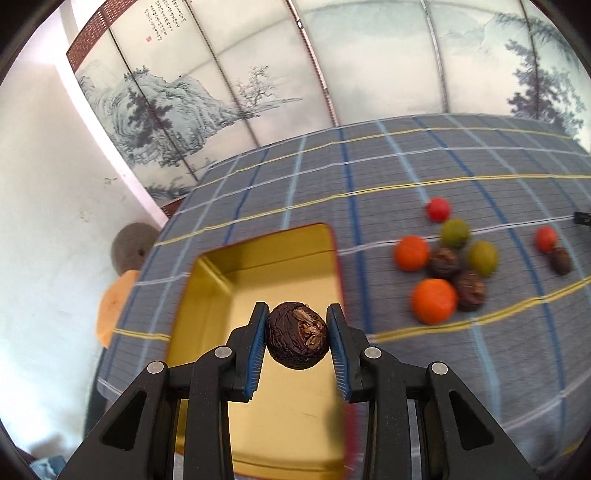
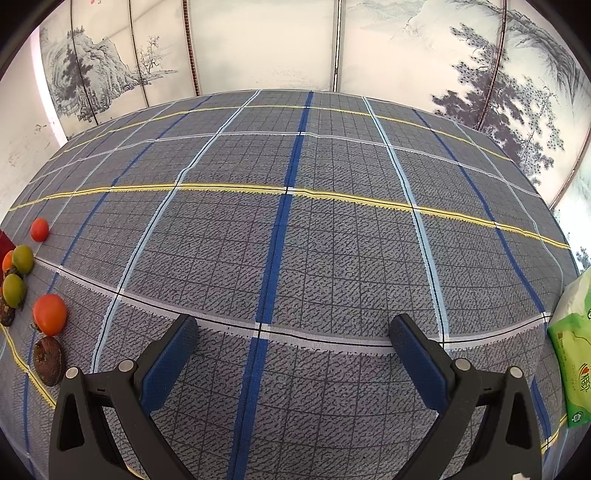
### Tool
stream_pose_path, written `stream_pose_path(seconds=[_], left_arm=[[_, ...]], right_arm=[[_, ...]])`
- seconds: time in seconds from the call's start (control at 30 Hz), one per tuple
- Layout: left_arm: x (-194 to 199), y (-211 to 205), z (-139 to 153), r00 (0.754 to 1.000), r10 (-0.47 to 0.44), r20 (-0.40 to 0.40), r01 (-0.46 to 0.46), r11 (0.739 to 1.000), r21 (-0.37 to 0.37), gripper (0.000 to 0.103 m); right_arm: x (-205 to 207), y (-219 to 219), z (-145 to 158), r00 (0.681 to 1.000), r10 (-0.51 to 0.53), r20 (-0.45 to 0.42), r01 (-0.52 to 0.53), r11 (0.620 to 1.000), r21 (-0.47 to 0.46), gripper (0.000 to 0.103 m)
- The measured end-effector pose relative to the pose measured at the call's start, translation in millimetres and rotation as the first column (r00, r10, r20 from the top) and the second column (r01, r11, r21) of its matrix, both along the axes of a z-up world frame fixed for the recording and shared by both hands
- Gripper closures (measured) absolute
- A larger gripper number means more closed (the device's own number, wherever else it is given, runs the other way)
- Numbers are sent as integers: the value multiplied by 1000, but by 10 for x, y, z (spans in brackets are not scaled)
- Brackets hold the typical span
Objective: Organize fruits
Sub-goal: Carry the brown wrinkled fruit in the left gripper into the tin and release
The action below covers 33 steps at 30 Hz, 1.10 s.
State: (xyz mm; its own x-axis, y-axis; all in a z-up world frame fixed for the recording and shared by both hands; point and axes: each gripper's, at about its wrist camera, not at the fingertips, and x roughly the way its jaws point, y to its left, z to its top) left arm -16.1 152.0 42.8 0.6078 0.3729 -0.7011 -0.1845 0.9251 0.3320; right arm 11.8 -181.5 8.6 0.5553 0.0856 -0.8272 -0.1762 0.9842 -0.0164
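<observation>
The left gripper (image 1: 297,334) is clenched on a dark wrinkled fruit (image 1: 297,335), its blue pads pressing both sides, and holds it above the gold tin (image 1: 221,291) that sits near the left edge of the checked tablecloth (image 1: 406,166). What shows of the tin's floor is bare, so this looks like the first fruit to go in.

Toward the middle of the cloth the rest lie in a loose cluster: two oranges (image 1: 434,301), green fruits (image 1: 482,258), small red ones (image 1: 438,209) and more dark wrinkled ones (image 1: 469,290), all left to sort.

The right gripper (image 2: 294,332) hangs with jaws wide apart and nothing between them. A green packet (image 2: 572,343) lies at the cloth's right edge, its print too small to read. The painted screen (image 1: 162,22) behind carries columns of calligraphy and a red seal, not legible here.
</observation>
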Motion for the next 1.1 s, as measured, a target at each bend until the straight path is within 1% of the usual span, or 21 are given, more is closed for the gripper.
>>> stream_pose_path(seconds=[0.07,0.2,0.4,0.8,1.1], left_arm=[[56,127,-5,1000,6,-12,-6,1000,13,70],[247,371,-122,997,20,-69,-19,1000,15,70],[472,622,-282,992,37,-118,-31,998,57,70],[850,913,-445,981,54,-186,-34,993,111,70],[974,1059,-572,975,71,-211,-47,992,118,69]], right_arm=[[0,0,0,1000,0,0,0,1000,0,0],[0,-1,1,1000,0,0,0,1000,0,0],[0,-1,2,1000,-1,0,1,1000,1,0],[2,-3,4,1000,-1,1,1,1000,1,0],[2,-5,4,1000,-2,1,2,1000,1,0]])
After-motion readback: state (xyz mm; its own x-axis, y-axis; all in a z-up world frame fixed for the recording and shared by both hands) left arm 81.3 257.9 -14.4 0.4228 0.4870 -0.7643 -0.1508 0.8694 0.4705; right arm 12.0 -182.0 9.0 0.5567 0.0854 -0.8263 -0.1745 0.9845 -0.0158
